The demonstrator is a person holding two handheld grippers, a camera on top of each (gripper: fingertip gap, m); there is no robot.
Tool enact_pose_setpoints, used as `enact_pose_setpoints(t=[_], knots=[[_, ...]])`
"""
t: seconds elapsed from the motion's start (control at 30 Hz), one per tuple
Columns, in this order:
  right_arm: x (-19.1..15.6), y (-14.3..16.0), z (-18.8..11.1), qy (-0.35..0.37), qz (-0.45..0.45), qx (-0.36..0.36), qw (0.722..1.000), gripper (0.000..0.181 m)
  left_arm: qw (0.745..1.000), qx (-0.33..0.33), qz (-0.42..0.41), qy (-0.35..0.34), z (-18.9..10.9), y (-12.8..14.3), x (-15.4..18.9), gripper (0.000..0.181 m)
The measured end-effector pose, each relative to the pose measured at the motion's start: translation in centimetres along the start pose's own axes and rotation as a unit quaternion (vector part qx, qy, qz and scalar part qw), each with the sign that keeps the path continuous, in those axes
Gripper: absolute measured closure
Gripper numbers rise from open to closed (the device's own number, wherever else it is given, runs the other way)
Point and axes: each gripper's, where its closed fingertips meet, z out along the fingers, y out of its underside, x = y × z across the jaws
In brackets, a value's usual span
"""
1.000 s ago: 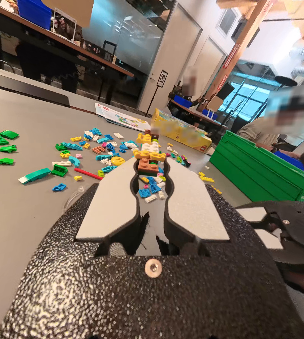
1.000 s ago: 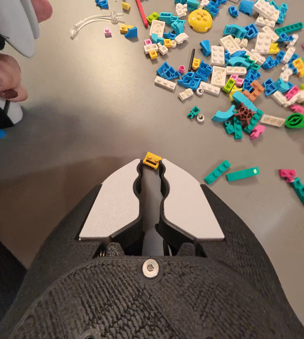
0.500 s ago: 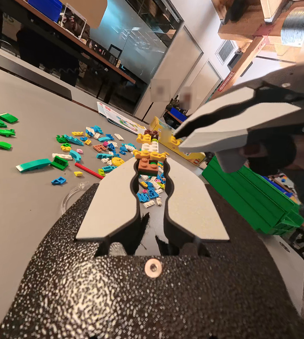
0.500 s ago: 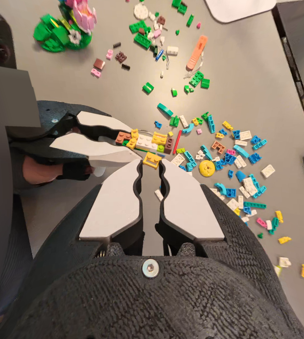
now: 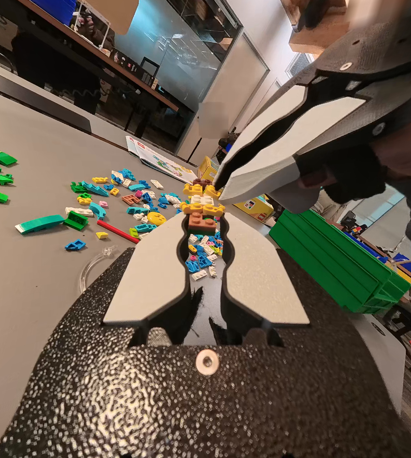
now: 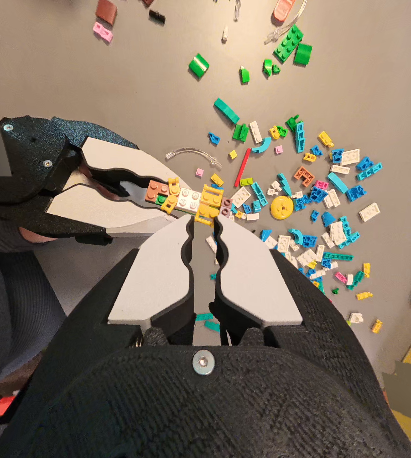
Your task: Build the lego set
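Left claw clamps the brick strip level, so the right claw, pinching a yellow piece, presses it on.

My left gripper sits clamped at frame centre; my right gripper pinches, tips nearly touching it.

Bricks glossy plastic; table matt grey – tongs pebbled black, matt pads.
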Motion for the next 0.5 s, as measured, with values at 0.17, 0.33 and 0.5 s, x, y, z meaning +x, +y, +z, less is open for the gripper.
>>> enact_pose_setpoints(t=[0.17,0.33,0.5], knots=[[0.0,0.0,-0.2,0.001,-0.009,-0.012,1.0,0.168,1.0,0.0,0.004,0.003,0.0,0.0,0.1,0.165],[0.0,0.3,-0.2,0.006,-0.012,-0.014,1.0,0.168,1.0,-0.007,0.0,0.012,0.1,0.2,0.3,0.164],[-0.2,0.9,-0.6,0.02,-0.009,0.016,1.0,0.168,1.0,-0.006,-0.001,0.018,0.1,0.2,0.4,0.165]])
